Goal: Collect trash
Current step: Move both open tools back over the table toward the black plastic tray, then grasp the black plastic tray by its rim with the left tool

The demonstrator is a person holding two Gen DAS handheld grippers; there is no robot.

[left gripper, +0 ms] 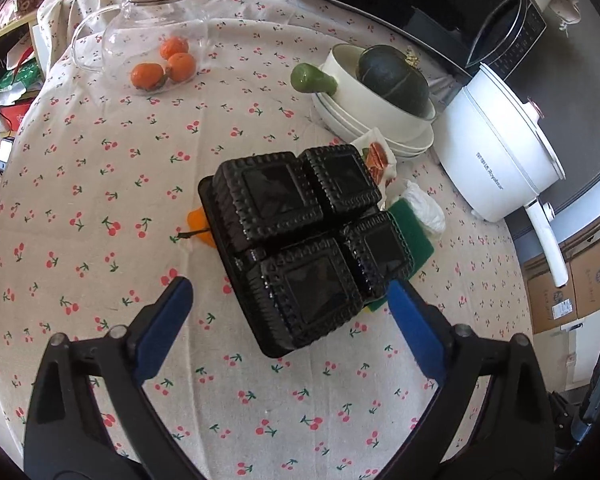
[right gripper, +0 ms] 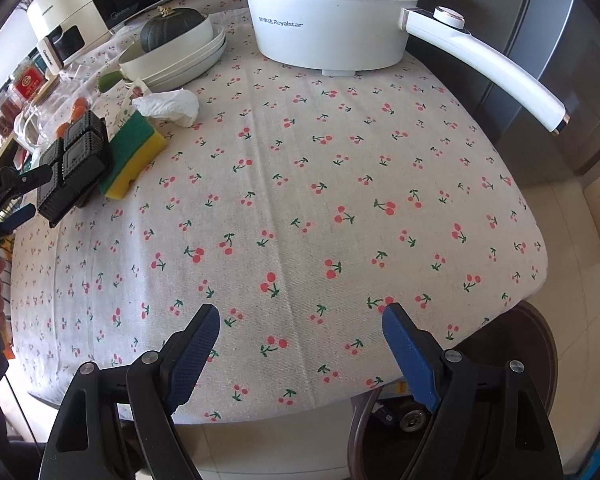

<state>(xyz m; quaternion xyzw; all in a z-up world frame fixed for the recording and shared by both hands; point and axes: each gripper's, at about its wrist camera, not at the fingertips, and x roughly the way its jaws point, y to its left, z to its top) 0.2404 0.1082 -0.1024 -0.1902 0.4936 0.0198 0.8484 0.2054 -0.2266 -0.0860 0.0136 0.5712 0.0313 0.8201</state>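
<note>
Surface: round table with cherry-print tablecloth (right gripper: 308, 208), kitchen clutter at the back edge
Big items: white Royalstar pot (right gripper: 328, 20), bowl and plates with squash (left gripper: 380, 92), glass teapot (left gripper: 148, 28) with oranges behind it
Trash target: black plastic tray (left gripper: 296, 248), four-cell, upside down, mid-table, lying partly over a green-yellow sponge (right gripper: 134, 152)
Other trash: crumpled white tissue (right gripper: 168, 106) just beside sponge, snack wrapper (left gripper: 378, 158) near plates, orange peel scrap (left gripper: 200, 226) touching tray's far-left edge
Left gripper (left gripper: 290, 304): jaws wide apart, straddling tray's near corner, nothing held
Right gripper (right gripper: 300, 326): jaws spread, empty, over bare cloth near table edge, well apart from trash
Step tip: likely grab tray; pinch the thin rim, not the ribbed cells, close gently, thin plastic may flex or slip; avoid dragging sponge
</note>
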